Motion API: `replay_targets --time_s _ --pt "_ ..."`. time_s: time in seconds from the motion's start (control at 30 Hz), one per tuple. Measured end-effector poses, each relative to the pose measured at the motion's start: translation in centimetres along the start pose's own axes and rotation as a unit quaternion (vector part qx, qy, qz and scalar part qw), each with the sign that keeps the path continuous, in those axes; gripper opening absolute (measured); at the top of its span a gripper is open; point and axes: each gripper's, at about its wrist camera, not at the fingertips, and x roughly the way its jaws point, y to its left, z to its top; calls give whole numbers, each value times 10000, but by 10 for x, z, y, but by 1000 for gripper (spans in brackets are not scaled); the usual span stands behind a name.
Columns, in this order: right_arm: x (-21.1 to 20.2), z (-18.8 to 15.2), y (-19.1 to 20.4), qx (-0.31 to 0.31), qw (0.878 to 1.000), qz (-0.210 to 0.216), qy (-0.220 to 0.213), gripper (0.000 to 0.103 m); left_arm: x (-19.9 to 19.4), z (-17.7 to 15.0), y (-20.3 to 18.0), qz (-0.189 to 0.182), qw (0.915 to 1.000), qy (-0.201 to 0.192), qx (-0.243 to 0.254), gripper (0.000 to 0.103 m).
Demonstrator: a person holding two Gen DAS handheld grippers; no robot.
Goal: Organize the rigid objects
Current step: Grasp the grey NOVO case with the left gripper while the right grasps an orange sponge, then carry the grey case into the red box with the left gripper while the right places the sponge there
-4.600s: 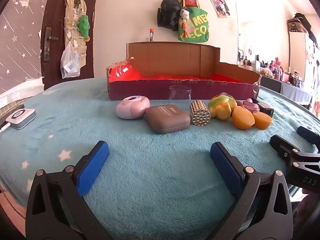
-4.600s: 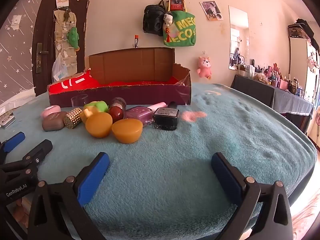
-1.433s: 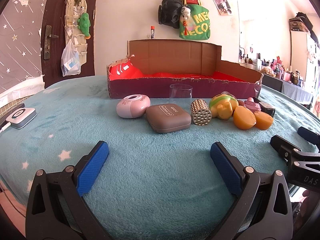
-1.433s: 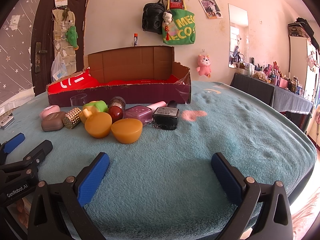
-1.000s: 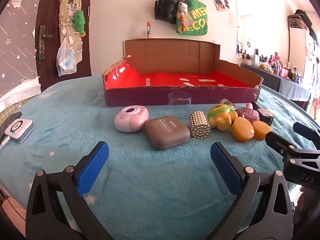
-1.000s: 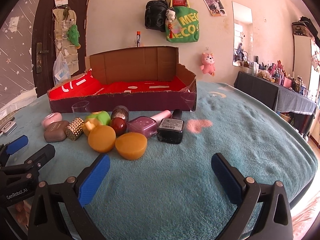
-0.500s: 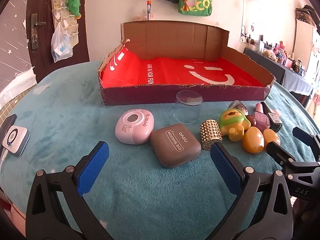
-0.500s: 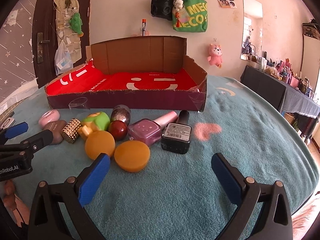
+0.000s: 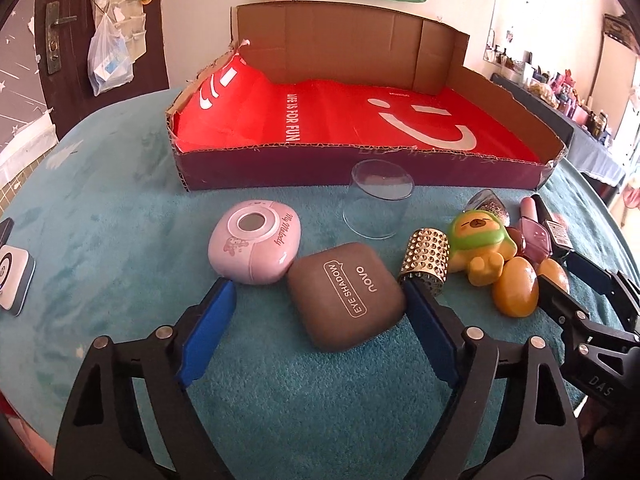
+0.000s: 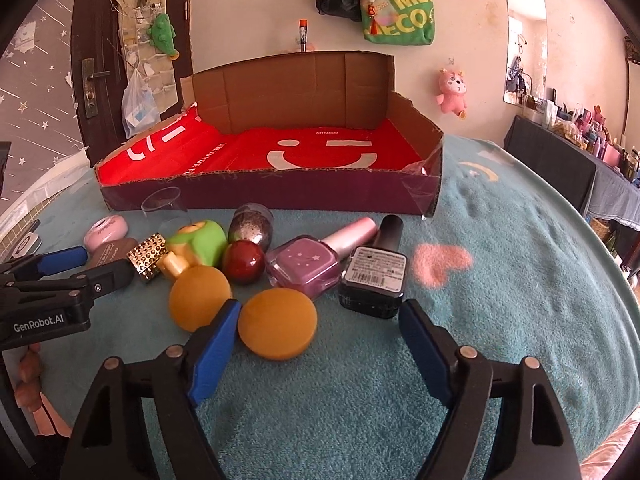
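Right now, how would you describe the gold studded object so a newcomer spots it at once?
Start at the cardboard box with the red smiley liner; a row of small items lies before it. The gold studded cylinder lies between the brown eyeshadow case and the green-hooded figurine, the only metallic, bumpy one.

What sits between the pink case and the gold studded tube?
The brown eye shadow case lies between the pink case and the gold studded tube, seen in the left wrist view.

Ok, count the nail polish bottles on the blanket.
2. The purple nail polish bottle with a pink cap lies beside the dark nail polish bottle with a black cap, both in front of the cardboard box. Others may be hidden.
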Motion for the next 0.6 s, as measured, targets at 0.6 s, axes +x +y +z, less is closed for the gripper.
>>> replay_targets --time_s 0.6 --pt "-20 8 0 -44 9990 376 -241 40 -23 1 -12 -352 9983 -318 347 58"
